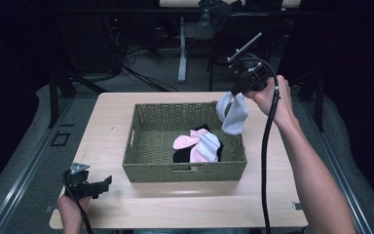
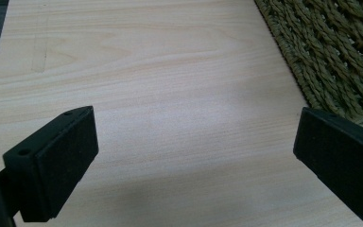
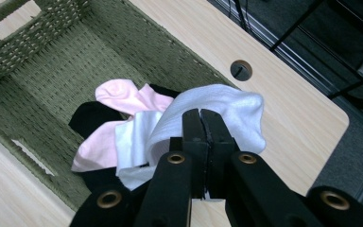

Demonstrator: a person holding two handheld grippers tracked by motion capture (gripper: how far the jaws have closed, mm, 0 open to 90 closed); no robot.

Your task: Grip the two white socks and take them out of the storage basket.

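Item under handling: one white sock (image 1: 234,114), clamped between the closed jaws of the right hand-held gripper (image 3: 201,124). In the high view it hangs free in the air, above and just outside the far right corner of the woven basket (image 1: 141,161). The grip takes the sock near one end, so the rest droops by its own weight; judged from this, the sock is held high to keep it clear of the basket rim, whether on its way in or out cannot be told.

Inside the basket, toward its near right part, lies a loose heap: pink socks (image 1: 186,141), a white sock in the heap (image 1: 209,145) and black socks (image 1: 181,156) underneath. They overlap one another and are not paired or folded.

The basket stands near the middle of the counter (image 1: 107,136), with cut-out handles in its walls, probably so both hands can reach it.

The left hand-held gripper (image 1: 99,187) rests low at the counter's near edge, off the basket's near left corner. Its jaws stand wide apart with nothing between them, bare counter wood showing in the gap; it appears idle, waiting.

Markings: no brand, label or legible writing is visible on the socks, the basket, the counter or either gripper.
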